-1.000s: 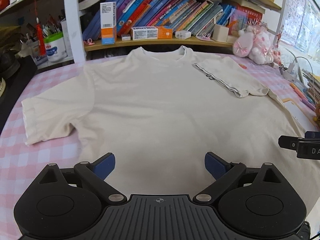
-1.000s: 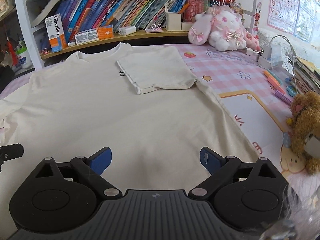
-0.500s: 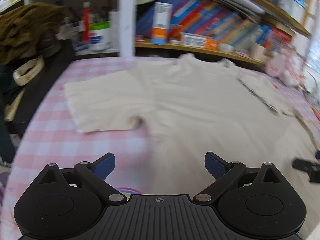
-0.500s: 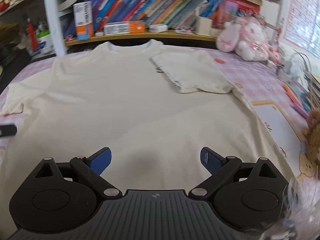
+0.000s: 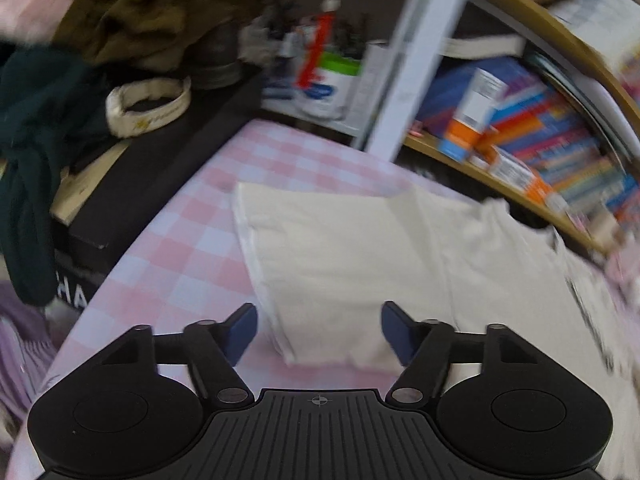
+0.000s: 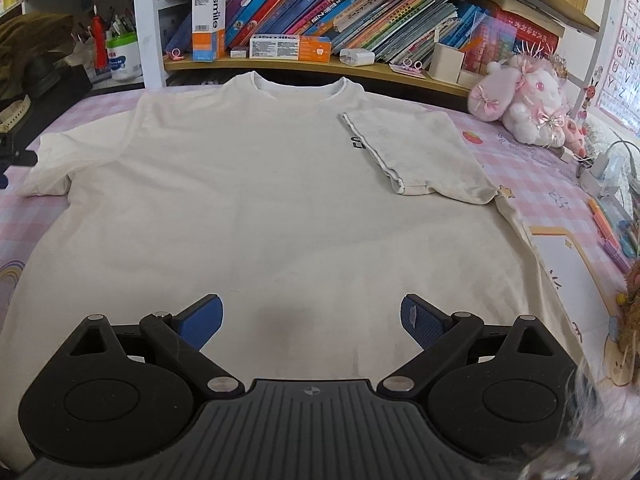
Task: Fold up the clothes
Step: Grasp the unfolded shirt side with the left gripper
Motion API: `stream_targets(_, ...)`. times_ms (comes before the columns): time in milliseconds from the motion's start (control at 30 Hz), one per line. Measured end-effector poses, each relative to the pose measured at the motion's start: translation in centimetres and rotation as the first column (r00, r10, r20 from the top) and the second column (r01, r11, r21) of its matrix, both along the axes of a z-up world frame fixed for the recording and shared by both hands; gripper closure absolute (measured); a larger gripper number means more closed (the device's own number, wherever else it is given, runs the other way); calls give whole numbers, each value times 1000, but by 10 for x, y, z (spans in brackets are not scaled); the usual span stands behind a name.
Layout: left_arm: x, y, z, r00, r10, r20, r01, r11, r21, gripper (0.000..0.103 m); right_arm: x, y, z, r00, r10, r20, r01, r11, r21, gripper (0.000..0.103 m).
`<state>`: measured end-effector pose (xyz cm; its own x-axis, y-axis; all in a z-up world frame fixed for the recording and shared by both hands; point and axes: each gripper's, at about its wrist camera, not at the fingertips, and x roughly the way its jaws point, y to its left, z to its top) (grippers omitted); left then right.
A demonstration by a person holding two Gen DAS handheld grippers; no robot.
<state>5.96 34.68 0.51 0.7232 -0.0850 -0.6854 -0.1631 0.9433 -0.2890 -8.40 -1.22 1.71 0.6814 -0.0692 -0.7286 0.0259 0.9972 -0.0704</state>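
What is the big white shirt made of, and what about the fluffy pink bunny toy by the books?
The shirt looks like soft knit cotton, matte cream: it lies limp with gentle wrinkles and stitched hems, though the exact fibre can't be told. The bunny toy looks like fuzzy plush fabric with shiny satin-like ribbon bows; its fuzzy outline suggests pile.

The left wrist camera sits low and close over the pink checked tablecloth, facing along its gripper's fingers toward the cream T-shirt's spread sleeve at 12 o'clock, with the bookshelf tilted away at 2 o'clock. The right wrist camera looks level from the hem edge across the whole T-shirt toward the bookshelf at 12 o'clock. Both views share that sleeve, at 9 o'clock in the right view, and the shelf's books.
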Motion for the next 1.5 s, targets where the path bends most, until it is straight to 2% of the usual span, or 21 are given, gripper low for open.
stream_targets(67,12,10,-6,999,44,-21,-45,998,-38,45,-1,-1,1,1000,-4,-1,4,1000,-6,7)
stream_targets(167,27,14,-15,996,63,-59,-64,997,-32,46,-3,-4,2,1000,-16,-1,16,1000,-14,7)
stream_targets(300,28,8,-16,995,91,-46,-91,996,2,48,-6,-11,2,999,-49,-5,49,999,-14,7)
stream_targets(400,30,6,-16,991,127,-48,-126,992,25,64,-6,-15,1,998,-68,-14,68,998,-10,7)
stream_targets(467,31,5,-16,988,144,-52,-143,989,34,67,-7,-16,0,997,-71,-21,71,997,-9,7)
stream_targets(533,32,2,-17,988,148,-51,-144,987,68,75,-7,-17,-1,997,-65,-30,64,998,-9,7)
stream_targets(667,33,-12,-18,990,136,-44,-127,978,167,76,-6,-22,-2,997,-66,-35,66,998,-6,7)
stream_targets(767,35,-18,-19,991,129,-41,-120,975,189,83,-5,-30,-3,997,-68,-31,68,998,1,7)
stream_targets(900,35,-15,-18,984,172,-41,-165,977,137,91,-4,-45,-3,998,-61,-18,61,998,15,7)
stream_targets(933,34,-13,-18,982,186,-44,-180,978,106,96,-4,-49,-3,998,-60,-19,60,998,22,7)
stream_targets(1000,35,-7,-18,973,222,-60,-220,975,38,97,-5,-58,-3,998,-60,-16,60,997,38,7)
stream_targets(1067,35,4,-18,960,268,-81,-272,961,-48,98,-5,-69,-3,998,-70,-10,70,996,57,7)
stream_targets(1133,34,14,-19,944,312,-107,-325,936,-137,98,-6,-81,-3,996,-89,-9,90,993,76,7)
stream_targets(1233,33,20,-20,927,353,-127,-373,904,-207,98,-8,-99,-5,993,-114,-18,115,988,103,7)
stream_targets(1333,34,17,-17,919,377,-119,-395,890,-229,98,-10,-112,-7,993,-118,-23,120,986,114,7)
stream_targets(1500,38,6,-15,911,395,-117,-412,883,-225,98,-10,-129,-8,993,-113,-20,115,985,127,7)
